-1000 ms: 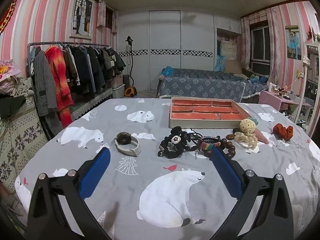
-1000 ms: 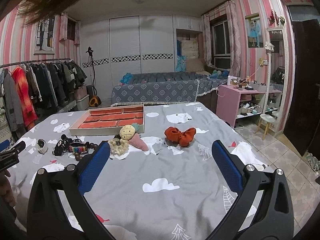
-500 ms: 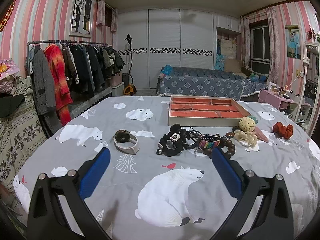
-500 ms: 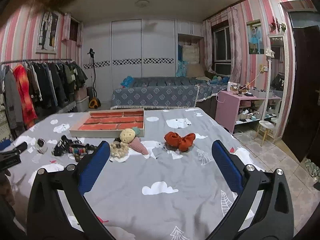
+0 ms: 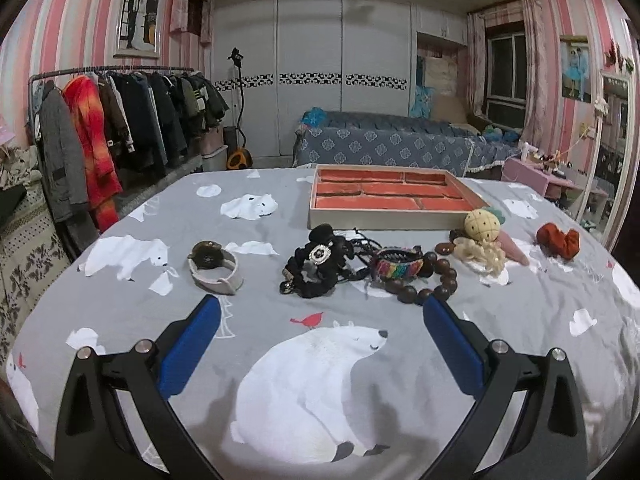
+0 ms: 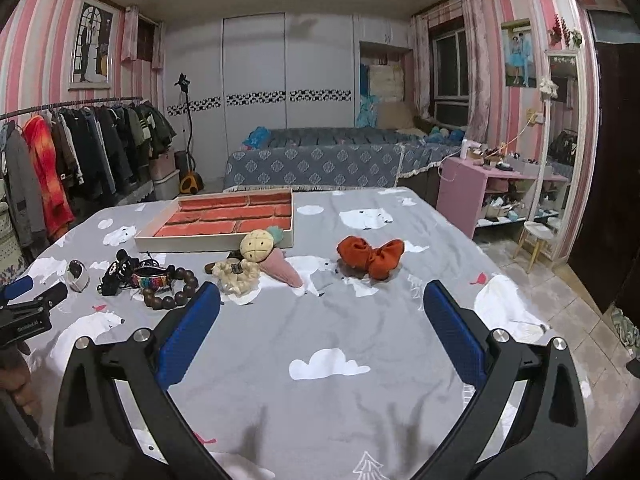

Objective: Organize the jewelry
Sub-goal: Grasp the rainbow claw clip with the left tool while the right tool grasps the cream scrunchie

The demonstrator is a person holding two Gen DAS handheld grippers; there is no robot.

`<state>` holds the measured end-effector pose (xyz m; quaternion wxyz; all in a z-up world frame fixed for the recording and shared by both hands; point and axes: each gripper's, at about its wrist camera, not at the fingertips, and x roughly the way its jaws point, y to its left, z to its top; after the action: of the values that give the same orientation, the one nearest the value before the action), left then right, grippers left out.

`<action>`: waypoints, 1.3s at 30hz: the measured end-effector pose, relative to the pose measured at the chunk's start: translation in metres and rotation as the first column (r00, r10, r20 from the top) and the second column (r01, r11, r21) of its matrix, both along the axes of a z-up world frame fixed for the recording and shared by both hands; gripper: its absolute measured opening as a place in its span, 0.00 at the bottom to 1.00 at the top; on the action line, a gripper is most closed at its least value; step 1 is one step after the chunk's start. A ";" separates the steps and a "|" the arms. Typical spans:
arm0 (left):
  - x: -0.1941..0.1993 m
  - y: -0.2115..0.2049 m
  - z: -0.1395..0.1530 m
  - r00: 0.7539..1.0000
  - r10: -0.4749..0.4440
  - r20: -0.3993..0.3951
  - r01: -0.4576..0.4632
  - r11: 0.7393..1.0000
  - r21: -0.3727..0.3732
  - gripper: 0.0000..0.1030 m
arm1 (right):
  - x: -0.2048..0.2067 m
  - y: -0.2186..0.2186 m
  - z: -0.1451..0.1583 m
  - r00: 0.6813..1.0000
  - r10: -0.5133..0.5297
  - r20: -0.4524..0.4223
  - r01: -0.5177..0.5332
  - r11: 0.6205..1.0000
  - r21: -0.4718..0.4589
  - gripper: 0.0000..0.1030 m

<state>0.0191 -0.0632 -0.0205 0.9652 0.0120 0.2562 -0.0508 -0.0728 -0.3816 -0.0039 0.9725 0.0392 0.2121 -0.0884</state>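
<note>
Right, both claws are wide open and empty over the grey polar-bear-print bedspread, so nothing is in hand yet and the first pick looks like the step to get right. Left gripper, blue pads spread wide, hovers just short of the jumble of pieces: a watch with a dark round face and pale pink strap lies apart on the left, then a black fabric scrunchie with a sparkly square charm, a rainbow woven bracelet touching it, and a dark brown wooden bead bracelet hooked round that. Right gripper is equally agape above bare cloth, with a cream knitted flower piece, a yellow pineapple plush on a pink cone and a rust-orange fabric bow ahead of it. Beyond them all waits the shallow cream tray with orange-red lined compartments, every cell unfilled. My advice: start with a loner, the watch for the left, the bow for the right, since neither touches anything. For the tangled middle group, I would close on one band only and lift slowly, because thin black cords appear to trail between them and could drag a neighbour along. Soft bedding gives, so a low approach helps.
</note>
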 end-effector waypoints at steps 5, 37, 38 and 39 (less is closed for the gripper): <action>0.012 -0.002 0.004 1.000 -0.006 0.009 0.006 1.000 -0.021 0.96 | 0.017 0.000 -0.003 1.000 -0.001 -0.010 0.000 1.000 -0.009 0.96; 0.110 -0.058 -0.056 0.962 -0.079 -0.261 0.088 0.996 0.025 0.36 | 0.121 -0.041 -0.045 0.989 0.029 -0.147 -0.023 0.999 0.042 0.96; 0.113 -0.059 -0.057 0.961 -0.081 -0.264 0.090 0.996 0.021 0.36 | 0.127 -0.041 -0.047 0.988 0.035 -0.153 -0.028 0.999 0.045 0.96; 0.115 -0.061 -0.057 0.960 -0.082 -0.266 0.091 0.996 0.020 0.35 | 0.132 -0.040 -0.048 0.987 0.040 -0.156 -0.033 0.998 0.046 0.96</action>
<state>0.1341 -0.1239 -0.0778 0.9188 0.0316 0.3829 -0.0899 0.0597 -0.4212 -0.0515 0.9531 0.0494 0.2904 -0.0690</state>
